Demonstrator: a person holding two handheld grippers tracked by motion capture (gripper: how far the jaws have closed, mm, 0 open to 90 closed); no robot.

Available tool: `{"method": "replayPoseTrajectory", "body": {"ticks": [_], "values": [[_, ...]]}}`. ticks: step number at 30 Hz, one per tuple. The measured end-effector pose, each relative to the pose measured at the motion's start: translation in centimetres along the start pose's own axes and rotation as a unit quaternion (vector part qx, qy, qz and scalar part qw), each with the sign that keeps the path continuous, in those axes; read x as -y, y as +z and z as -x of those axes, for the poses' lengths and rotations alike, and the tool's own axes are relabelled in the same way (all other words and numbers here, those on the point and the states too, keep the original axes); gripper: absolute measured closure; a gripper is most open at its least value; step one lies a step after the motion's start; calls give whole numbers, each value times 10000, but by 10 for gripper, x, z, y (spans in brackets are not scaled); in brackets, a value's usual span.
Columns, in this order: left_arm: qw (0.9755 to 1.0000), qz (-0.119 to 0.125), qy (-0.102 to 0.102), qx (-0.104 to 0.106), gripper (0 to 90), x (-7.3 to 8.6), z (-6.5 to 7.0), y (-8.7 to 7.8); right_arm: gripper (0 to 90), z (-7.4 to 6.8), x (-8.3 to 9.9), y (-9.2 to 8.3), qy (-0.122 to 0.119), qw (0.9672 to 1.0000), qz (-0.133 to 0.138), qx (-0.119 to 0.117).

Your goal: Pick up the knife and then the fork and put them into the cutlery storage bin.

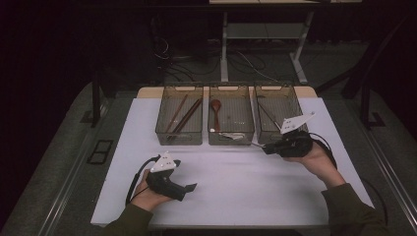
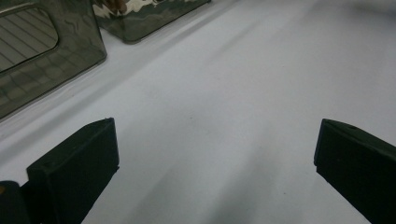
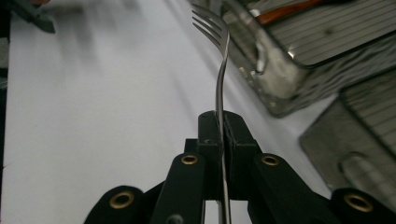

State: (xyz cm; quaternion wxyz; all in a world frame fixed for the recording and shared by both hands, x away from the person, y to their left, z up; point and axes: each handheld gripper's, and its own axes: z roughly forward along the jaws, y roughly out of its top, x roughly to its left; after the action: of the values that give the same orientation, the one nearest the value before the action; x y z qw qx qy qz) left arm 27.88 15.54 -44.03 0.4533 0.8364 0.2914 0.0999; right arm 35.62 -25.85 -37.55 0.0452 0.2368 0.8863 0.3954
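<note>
Dark room, white table cover (image 1: 236, 187), 3 smoky see-through bins in a row along its far edge. Left bin (image 1: 179, 121) with brown chopsticks (image 1: 183, 117); middle bin (image 1: 231, 121) with a wooden spoon (image 1: 216, 111) and something pale at its near end; right bin (image 1: 278, 118) with a thin dark utensil, kind unclear.

Sorting cutlery into the bins, by the look of it, with the carry of 1 piece in hand. Right gripper (image 1: 265, 147) pressed together on a metal fork (image 3: 220, 70), handle pinched edge-on between the pads, tines ahead of the jaws and raised off the cover. Seen from above, just short of the near walls of the middle and right bins, about at the gap between them; fork tip (image 1: 256, 144) beyond the jaws toward the middle bin. From the right gripper view, bin corner just right of the tines.

Left gripper (image 1: 189, 187) spread wide, nothing between the jaws, bare cover beneath and ahead, bins well off to its far left.

Next, probably: lift the tines over a rim, bring the fork above the chosen bin, lower, then ease the pads apart. Which bin is meant for forks cannot be told. Care needed so the tines clear the wall instead of catching it.
</note>
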Motion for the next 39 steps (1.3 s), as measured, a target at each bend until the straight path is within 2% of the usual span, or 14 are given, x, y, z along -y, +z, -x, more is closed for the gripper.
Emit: {"method": "replayPoseTrajectory", "body": {"ticks": [3,10,16,19,23,28,31,35,39], "values": [[9999,-80,-60,-15,0,1,1,2,866,7,-4,-8,85,9998,156,117],[9999,-94,1,-43,0,0,3,2,865,25,-10,-26,300,9980,415,382],[9999,-82,13,-56,0,0,2,1,866,42,-10,-34,591,9942,581,686],[10000,-76,-16,-63,0,1,2,0,866,54,-7,-37,846,9901,629,931],[10000,-89,-15,-28,0,1,1,1,865,72,-4,-40,1158,9815,577,1408],[9999,-136,16,-6,0,1,2,1,865,91,1,-38,1543,9706,511,1775],[9999,-119,-4,3,0,1,2,1,865,99,5,-32,1678,9654,413,1955],[9999,-153,5,32,0,1,1,1,865,106,8,-21,1777,9617,160,2081],[9998,-204,15,59,0,2,2,2,861,108,7,-8,1772,9605,-146,2140]]}}
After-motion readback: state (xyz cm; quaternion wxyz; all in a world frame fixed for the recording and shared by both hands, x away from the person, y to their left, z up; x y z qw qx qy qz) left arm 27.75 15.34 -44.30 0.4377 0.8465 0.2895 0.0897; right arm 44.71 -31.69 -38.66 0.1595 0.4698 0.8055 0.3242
